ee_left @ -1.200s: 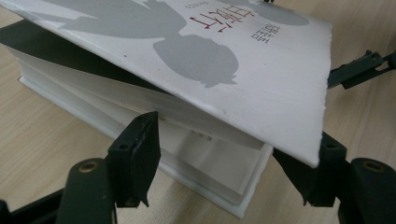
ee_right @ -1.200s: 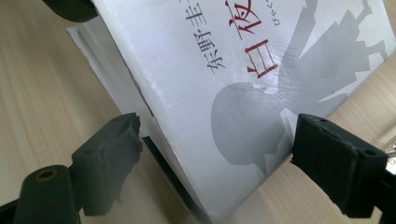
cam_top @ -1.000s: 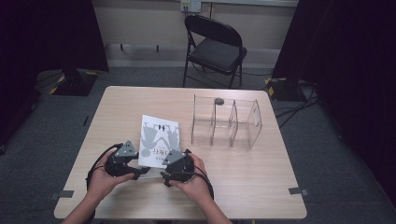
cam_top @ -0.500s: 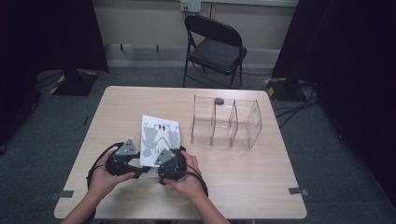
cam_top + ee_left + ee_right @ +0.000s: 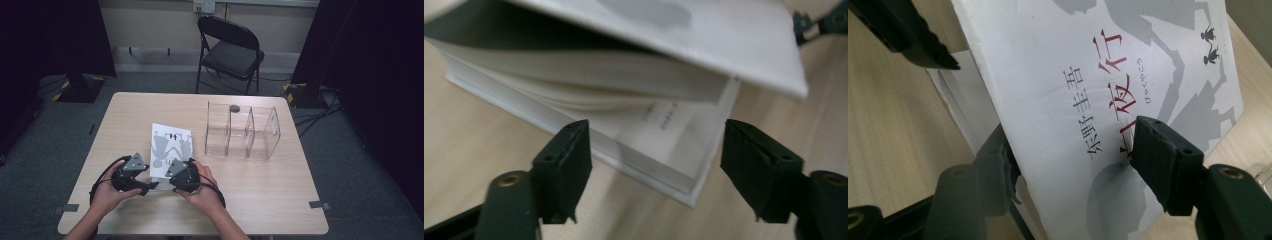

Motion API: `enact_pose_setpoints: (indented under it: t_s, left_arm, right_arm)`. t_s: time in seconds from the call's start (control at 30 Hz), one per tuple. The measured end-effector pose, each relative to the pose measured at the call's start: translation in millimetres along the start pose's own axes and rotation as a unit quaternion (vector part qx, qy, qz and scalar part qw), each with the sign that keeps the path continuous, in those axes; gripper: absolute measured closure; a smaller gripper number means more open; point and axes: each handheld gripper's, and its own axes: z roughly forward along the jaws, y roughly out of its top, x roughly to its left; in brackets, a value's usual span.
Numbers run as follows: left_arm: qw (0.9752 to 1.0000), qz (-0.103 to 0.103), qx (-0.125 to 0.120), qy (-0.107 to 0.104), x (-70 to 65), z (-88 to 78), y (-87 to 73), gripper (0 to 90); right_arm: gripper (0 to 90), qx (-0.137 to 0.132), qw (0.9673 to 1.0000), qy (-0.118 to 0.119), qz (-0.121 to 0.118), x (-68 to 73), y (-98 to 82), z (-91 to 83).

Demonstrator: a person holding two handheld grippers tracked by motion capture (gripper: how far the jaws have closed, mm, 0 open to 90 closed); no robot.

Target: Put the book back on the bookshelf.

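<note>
A white book [image 5: 172, 142] with grey silhouettes on its cover lies near the table's front. Its front cover [image 5: 1108, 75] is lifted off the page block [image 5: 659, 150]. My right gripper [image 5: 1070, 127] has one jaw under the cover and one above it. Its jaws have just been closing, and I see no firm pinch. It sits at the book's near edge [image 5: 170, 172]. My left gripper [image 5: 654, 130] is open with the book's corner ahead between its jaws, untouched. Its jaws have just been opening. It is at the near left corner [image 5: 149, 186].
A clear acrylic organizer [image 5: 242, 131] with upright dividers stands right of the book, with a small dark object [image 5: 234, 106] at its far rim. A black folding chair [image 5: 230, 47] stands beyond the table [image 5: 270, 195]. Cables trail from both grippers.
My right gripper has edged left along the book's near edge. The left gripper has stayed where it was.
</note>
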Motion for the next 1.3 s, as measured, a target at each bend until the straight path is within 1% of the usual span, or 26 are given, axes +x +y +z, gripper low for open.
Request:
enact_pose_setpoints:
  t_s: [0.03,0.1,0.17,0.2,0.23,0.27,0.3,0.33,0.4,0.47,0.6,0.63,0.67,0.77,0.8,0.83,0.87,0.93,0.97,1.0,1.07,1.1,1.17,1.23,1.27,1.3]
  left_arm:
    - [0.9999,0.001,0.013,-0.006,-0.1,1.9,-2.3,33.4]
    - [0.9999,-0.004,0.012,-0.002,-1.1,7.9,-4.0,35.3]
    - [0.9998,-0.012,0.009,-0.009,-0.5,11.0,-3.0,38.6]
    - [0.9998,-0.009,0.011,-0.013,0.6,11.4,-1.0,41.0]
    - [0.9998,-0.014,0.003,-0.017,0.4,13.6,0.0,40.2]
    - [0.9996,-0.014,0.009,-0.023,1.5,13.1,1.7,41.6]
    - [0.9996,-0.018,-0.002,-0.023,1.2,13.3,2.8,42.1]
    - [0.9997,-0.011,-0.007,-0.02,2.2,10.7,4.4,43.2]
    - [0.9995,-0.015,-0.022,-0.017,3.4,6.6,7.1,50.5]
    - [0.9997,-0.013,-0.015,-0.017,3.0,5.7,8.5,49.7]
    - [0.9989,-0.028,-0.032,-0.018,0.7,5.0,9.0,49.7]
    - [0.9991,-0.021,-0.032,-0.018,1.4,3.1,10.1,49.8]
    - [0.9985,-0.029,-0.043,-0.017,-0.3,1.9,12.0,49.8]
    - [0.9989,-0.019,-0.04,-0.014,-1.5,-0.4,15.0,50.2]
    - [0.9986,-0.026,-0.043,-0.015,-2.6,0.7,14.3,50.2]
    - [0.9989,-0.022,-0.038,-0.019,-1.6,1.5,13.3,50.1]
    - [0.9987,-0.024,-0.041,-0.016,-1.2,2.7,12.0,49.7]
    - [0.9992,-0.006,-0.038,-0.004,-4.8,3.3,12.6,47.1]
    - [0.9995,0.008,-0.031,0.002,-5.3,2.6,14.1,41.7]
    - [0.9992,0.005,-0.038,0.01,-7.4,3.7,15.3,34.9]
    - [0.999,0.017,-0.03,0.028,-4.6,1.3,13.6,24.5]
    - [0.9989,0.016,-0.027,0.034,-1.7,0.1,10.6,24.5]
    - [0.9993,0.011,-0.018,0.029,8.6,-1.0,1.3,21.6]
    - [0.9994,-0.015,-0.017,0.027,18.3,-1.8,-9.6,21.9]
    - [0.9994,-0.013,-0.008,0.03,24.1,-2.6,-14.4,21.2]
    - [0.999,-0.023,-0.007,0.039,26.6,-1.0,-18.8,21.1]
  right_arm:
    - [38.0,-0.002,1.0,-0.001,0.0,0.2,-0.4,0.1]
    - [37.9,-0.004,1.0,0.0,-0.001,0.3,-0.9,0.2]
    - [37.8,-0.005,1.0,0.0,-0.001,-0.1,-1.1,0.0]
    - [37.8,-0.005,1.0,0.001,0.001,-0.1,-1.3,-0.1]
    - [37.7,-0.005,1.0,0.002,0.002,-0.4,-1.4,-0.1]
    - [37.5,-0.004,1.0,0.003,0.002,-0.6,-1.2,-0.1]
    - [37.2,-0.004,1.0,0.004,0.002,-0.7,-1.3,0.0]
    - [36.7,-0.005,1.0,0.005,0.001,-0.8,-1.5,0.3]
    - [35.1,-0.007,1.0,0.006,-0.002,0.3,-2.6,1.4]
    - [33.8,-0.01,0.9999,0.006,0.0,1.9,-3.5,2.7]
    - [30.3,-0.021,0.9997,0.002,0.009,3.5,-5.5,3.1]
    - [29.6,-0.025,0.9996,0.001,0.014,3.5,-6.1,3.0]
    - [28.3,-0.026,0.9995,-0.003,0.015,4.1,-6.2,3.4]
    - [24.4,-0.039,0.9988,-0.026,0.013,6.9,-7.1,8.0]
    - [24.4,-0.041,0.9986,-0.032,0.004,8.4,-7.5,10.4]
    - [27.7,-0.04,0.9981,-0.048,-0.006,9.8,-7.7,11.2]
    - [28.5,-0.04,0.998,-0.048,-0.003,10.1,-8.1,11.9]
    - [36.9,-0.035,0.9981,-0.05,-0.006,10.1,-6.2,8.2]
    - [40.5,-0.029,0.9981,-0.054,-0.006,10.8,-3.9,5.6]
    - [43.2,-0.028,0.998,-0.057,-0.009,10.7,-2.6,3.4]
    - [49.1,-0.028,0.9978,-0.059,-0.008,7.2,-1.1,-3.5]
    - [51.7,-0.027,0.9977,-0.061,-0.008,5.3,-0.7,-6.8]
    - [55.6,-0.028,0.9973,-0.068,-0.003,0.3,-1.1,-13.6]
    - [58.4,-0.029,0.9971,-0.069,0.011,-7.6,-1.2,-20.0]
    - [59.7,-0.028,0.997,-0.07,0.017,-12.0,-0.5,-23.1]
    - [61.3,-0.03,0.9965,-0.074,0.024,-15.5,0.5,-26.1]
